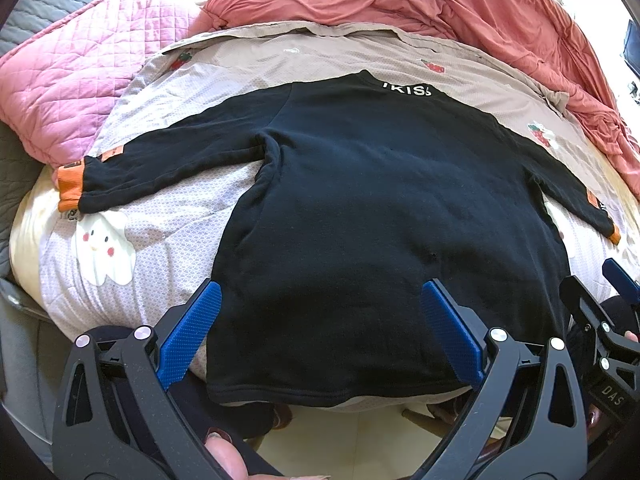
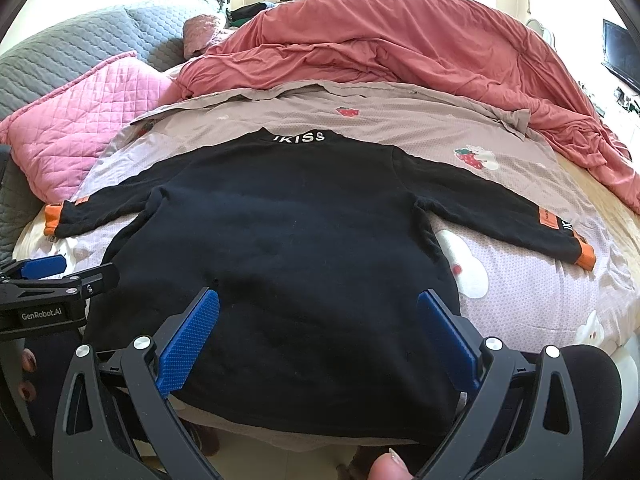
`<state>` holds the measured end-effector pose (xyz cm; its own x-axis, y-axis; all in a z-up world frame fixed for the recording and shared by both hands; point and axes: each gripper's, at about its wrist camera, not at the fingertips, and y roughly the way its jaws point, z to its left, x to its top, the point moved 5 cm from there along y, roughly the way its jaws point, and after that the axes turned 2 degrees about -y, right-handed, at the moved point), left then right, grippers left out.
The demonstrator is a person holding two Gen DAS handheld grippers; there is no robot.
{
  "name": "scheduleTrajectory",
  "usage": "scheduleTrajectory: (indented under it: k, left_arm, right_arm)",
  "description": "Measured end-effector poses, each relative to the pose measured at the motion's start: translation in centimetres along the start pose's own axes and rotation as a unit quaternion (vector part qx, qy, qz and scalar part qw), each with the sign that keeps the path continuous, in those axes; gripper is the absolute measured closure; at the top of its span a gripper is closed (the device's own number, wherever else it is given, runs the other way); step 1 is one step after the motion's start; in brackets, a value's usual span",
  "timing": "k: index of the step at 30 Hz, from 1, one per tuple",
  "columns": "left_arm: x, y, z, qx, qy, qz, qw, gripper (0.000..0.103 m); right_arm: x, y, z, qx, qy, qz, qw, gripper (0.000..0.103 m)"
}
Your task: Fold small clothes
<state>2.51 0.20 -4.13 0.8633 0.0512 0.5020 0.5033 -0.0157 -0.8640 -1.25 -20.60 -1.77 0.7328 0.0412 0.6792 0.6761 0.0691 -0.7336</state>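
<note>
Left wrist view: the black long-sleeved cotton top with orange cuffs [image 1: 360, 200] is seen spread flat, sleeves out, on the pale strawberry-print bed sheet [image 1: 168, 216], while the left gripper [image 1: 322, 298] and right gripper [image 2: 318, 304] are held wide apart above its hem, nothing gripped.

Your left gripper [image 1: 320, 292] and right gripper [image 2: 319, 300]: black frames, silver screws, textured blue pads [image 2: 188, 344]; "GenRobot.AI" lettering, dark-painted nails.

Left hand-held gripper [image 1: 320, 304] spread wide, right hand-held gripper [image 2: 320, 312] likewise
</note>
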Motion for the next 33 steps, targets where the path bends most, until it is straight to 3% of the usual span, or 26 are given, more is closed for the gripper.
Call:
scheduleTrajectory:
  k: [33]
  left_arm:
    - [1.0, 1.1, -1.2, 0.001, 0.006, 0.006, 1.0000, 0.009]
  right_arm:
    - [0.6, 0.7, -1.8, -0.004, 0.021, 0.000, 1.000, 0.004]
